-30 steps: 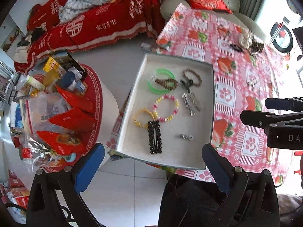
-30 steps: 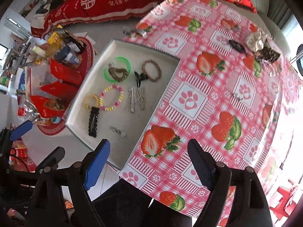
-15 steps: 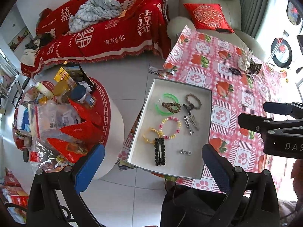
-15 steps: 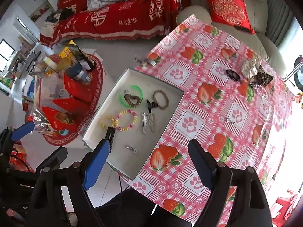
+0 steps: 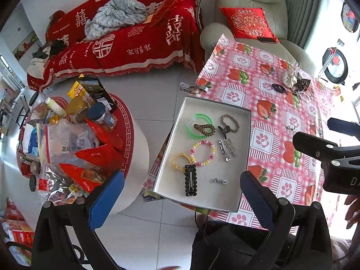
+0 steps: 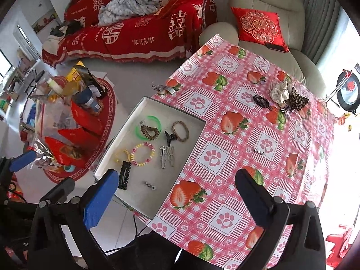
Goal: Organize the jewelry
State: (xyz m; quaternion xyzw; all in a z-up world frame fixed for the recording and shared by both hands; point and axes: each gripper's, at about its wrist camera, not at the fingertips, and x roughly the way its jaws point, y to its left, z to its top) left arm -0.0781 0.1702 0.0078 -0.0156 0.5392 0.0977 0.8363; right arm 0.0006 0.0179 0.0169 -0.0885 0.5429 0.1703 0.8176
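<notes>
We held both grippers — left gripper (image 5: 182, 199), right gripper (image 6: 176, 196) — high above tray (image 6: 135, 114), jaws wide, empty. Most jewelry lay inside tray; black hair tie (image 6: 261, 100), scrunchies (image 6: 280, 92), small clip (image 6: 258, 151) well beyond tray on counter (image 6: 225, 157). Next, likely: descend toward a stray.

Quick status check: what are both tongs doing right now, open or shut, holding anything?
Left tongs: open, holding nothing, raised above the tray.
Right tongs: open, holding nothing, raised above the table.

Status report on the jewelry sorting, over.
Left gripper open, empty. Right gripper open, empty. Tray holds sorted pieces; scrunchies and black hair tie wait on tablecloth. Nothing blocking.
</notes>
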